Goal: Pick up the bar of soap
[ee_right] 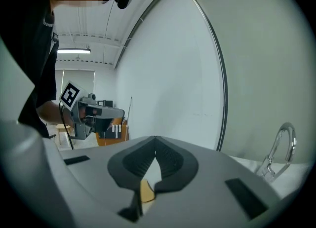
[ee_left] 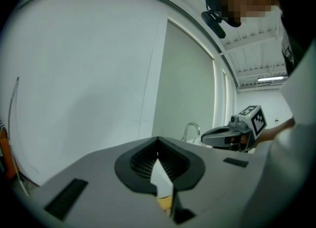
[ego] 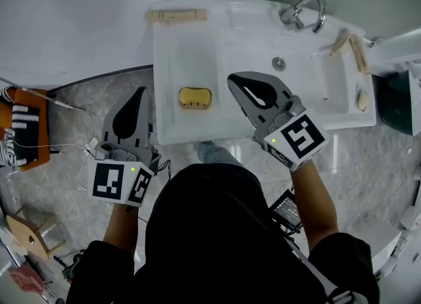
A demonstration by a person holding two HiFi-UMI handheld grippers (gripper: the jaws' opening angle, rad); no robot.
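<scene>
Two grippers are squeezed shut, and neither has anything in it. The left gripper hangs over the grey floor, just left of the sink. The right gripper hangs over the sink's near side. Both are smooth grey plastic with black ribbed pads, and each pair of jaws makes a drop shape that comes to a point.

The bar of soap lies on the flat left part of the sink, near its front edge, between the two grippers and touching neither. It is yellow, with round corners and a dip in the middle.

The sink is white, smooth and shiny. It has a round metal drain and a bent, shiny tap at the far right. A pale wooden stick rests on the far rim. The floor looks like stone with cloudy grey marks.

Each gripper view shows only a tiny yellow bit through the slit under the closed tips (too small to tell what it is). The person's black top hides the floor close by. An orange thing at the far left is cut off by the edge and hard to make out.
</scene>
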